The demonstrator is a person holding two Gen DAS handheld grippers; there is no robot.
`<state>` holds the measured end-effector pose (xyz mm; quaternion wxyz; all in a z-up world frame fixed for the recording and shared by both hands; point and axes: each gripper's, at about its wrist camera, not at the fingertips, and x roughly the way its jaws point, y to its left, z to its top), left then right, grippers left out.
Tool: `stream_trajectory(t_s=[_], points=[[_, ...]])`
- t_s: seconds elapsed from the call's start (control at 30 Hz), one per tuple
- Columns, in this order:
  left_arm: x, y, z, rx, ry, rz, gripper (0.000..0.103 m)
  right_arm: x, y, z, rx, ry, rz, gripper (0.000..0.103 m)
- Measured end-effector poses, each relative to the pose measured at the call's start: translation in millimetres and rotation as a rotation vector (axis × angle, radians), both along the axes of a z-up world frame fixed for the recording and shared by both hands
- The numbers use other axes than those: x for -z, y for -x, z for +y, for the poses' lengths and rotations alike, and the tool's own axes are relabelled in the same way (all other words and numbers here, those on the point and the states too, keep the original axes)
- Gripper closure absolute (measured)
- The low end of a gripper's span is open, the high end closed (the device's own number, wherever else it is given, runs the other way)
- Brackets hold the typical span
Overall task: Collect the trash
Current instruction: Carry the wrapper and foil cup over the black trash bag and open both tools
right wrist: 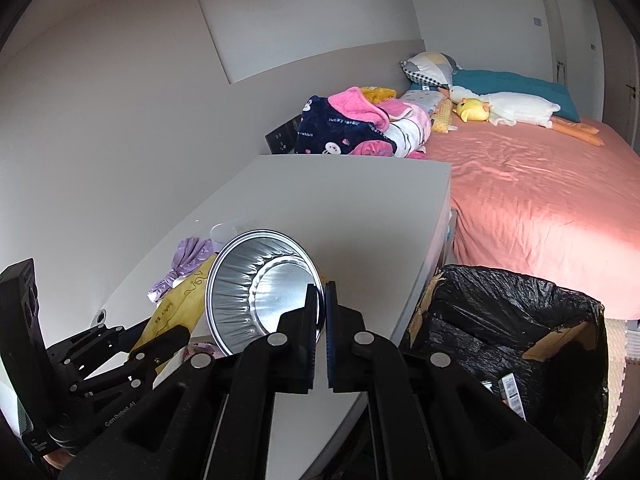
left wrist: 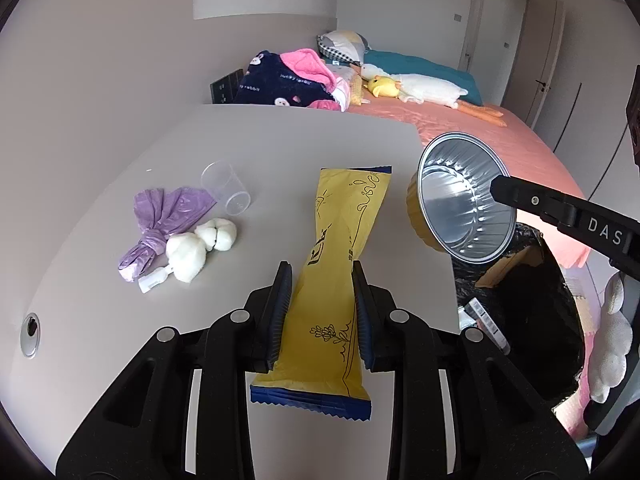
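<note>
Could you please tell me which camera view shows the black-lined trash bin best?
The right wrist view: the trash bin shows its whole open mouth, black liner and some trash inside. The left wrist view catches only part of it at the right edge, behind the foil cup and right tongs.

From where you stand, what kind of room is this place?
Most likely a bedroom at home: a bed with a pink sheet, a white plush goose lying by the pillows, and a white table beside it.
</note>
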<state>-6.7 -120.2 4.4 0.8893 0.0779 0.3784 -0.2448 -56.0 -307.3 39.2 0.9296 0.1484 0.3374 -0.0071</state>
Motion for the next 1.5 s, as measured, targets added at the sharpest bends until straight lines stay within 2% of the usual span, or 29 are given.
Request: stream_trajectory(t_s=[1.17,1.5], points=[[-8.5,37.2,-110.1,0.261,0.015,-0.001,0.074,5.7,70.7,-100.3,0.242,-0.010,-0.001,0.098],[-2.9,39.9,-142.4,0.348,0.019,0.029,0.074,12.7,87.1,-131.1,0.329,-0.010,0.020,0.098]])
